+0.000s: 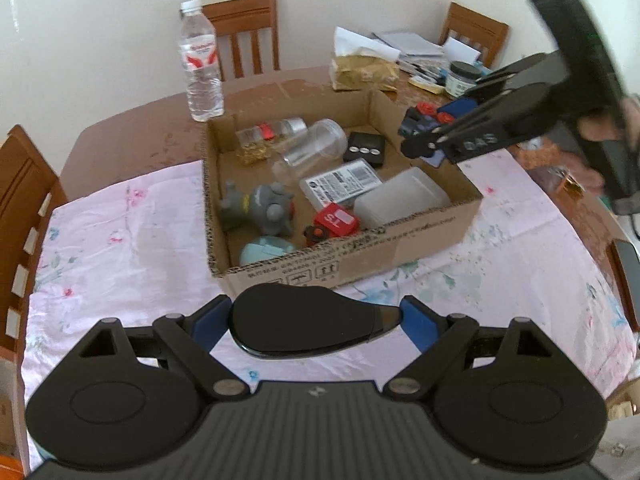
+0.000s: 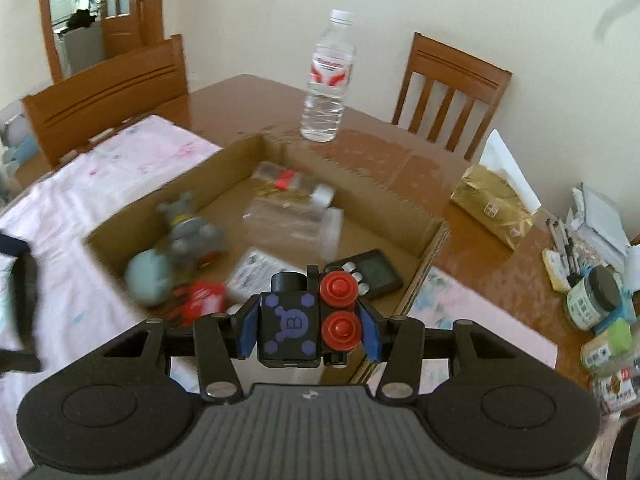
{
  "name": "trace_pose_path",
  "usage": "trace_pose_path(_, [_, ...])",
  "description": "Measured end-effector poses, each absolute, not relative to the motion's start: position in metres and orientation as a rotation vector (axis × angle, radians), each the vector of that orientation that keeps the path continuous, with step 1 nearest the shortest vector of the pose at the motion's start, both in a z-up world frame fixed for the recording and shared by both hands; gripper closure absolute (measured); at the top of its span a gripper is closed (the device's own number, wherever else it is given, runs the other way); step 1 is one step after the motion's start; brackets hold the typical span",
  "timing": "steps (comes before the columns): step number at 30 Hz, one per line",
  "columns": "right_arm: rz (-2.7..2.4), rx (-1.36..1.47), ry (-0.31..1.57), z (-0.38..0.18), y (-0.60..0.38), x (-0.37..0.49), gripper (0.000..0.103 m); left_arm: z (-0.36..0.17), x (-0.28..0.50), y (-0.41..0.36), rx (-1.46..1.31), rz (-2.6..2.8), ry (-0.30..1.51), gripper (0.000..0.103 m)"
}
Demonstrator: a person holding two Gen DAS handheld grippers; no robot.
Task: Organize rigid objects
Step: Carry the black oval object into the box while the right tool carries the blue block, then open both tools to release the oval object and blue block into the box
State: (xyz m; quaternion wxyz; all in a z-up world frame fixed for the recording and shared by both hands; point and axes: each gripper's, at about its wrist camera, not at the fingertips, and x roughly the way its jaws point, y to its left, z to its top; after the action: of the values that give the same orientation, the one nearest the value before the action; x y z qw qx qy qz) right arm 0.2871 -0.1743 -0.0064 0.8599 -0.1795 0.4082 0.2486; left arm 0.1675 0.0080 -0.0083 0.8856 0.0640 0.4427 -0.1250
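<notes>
A clear water bottle (image 2: 326, 80) stands on the brown desk (image 2: 384, 160) beyond a pink floral cloth (image 1: 120, 248), wooden chairs (image 2: 452, 92) around it, with a gold packet (image 2: 492, 208) and what looks like stacked papers (image 1: 408, 46) nearby.

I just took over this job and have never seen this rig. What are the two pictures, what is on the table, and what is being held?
There is no robot arm: a person holds a hand-held gripper in each hand, each with a camera looking along its fingers. One picture is from the left gripper, which grips a flat black object. The other is from the right gripper, shut on a black toy block with red knobs. On the table, partly covered by a pink cloth, sits a cardboard box of small items: a grey toy figure, a clear jar. A water bottle stands behind.
</notes>
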Motion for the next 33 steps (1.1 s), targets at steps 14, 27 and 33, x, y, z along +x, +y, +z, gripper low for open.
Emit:
trace_pose_path(14, [0.496,-0.319,0.889,-0.018,-0.178,0.317,0.000,0.007,0.191,0.017,0.116,-0.173,0.864,0.013])
trace_pose_path(27, [0.367,-0.242,0.955,0.016,-0.194,0.265,0.000,0.004,0.284,0.008,0.190,-0.250,0.824,0.013])
trace_pose_path(33, [0.305,-0.161,0.948,0.029,-0.204,0.244,0.000,-0.022,0.327,0.002,0.265,-0.272,0.853,0.013])
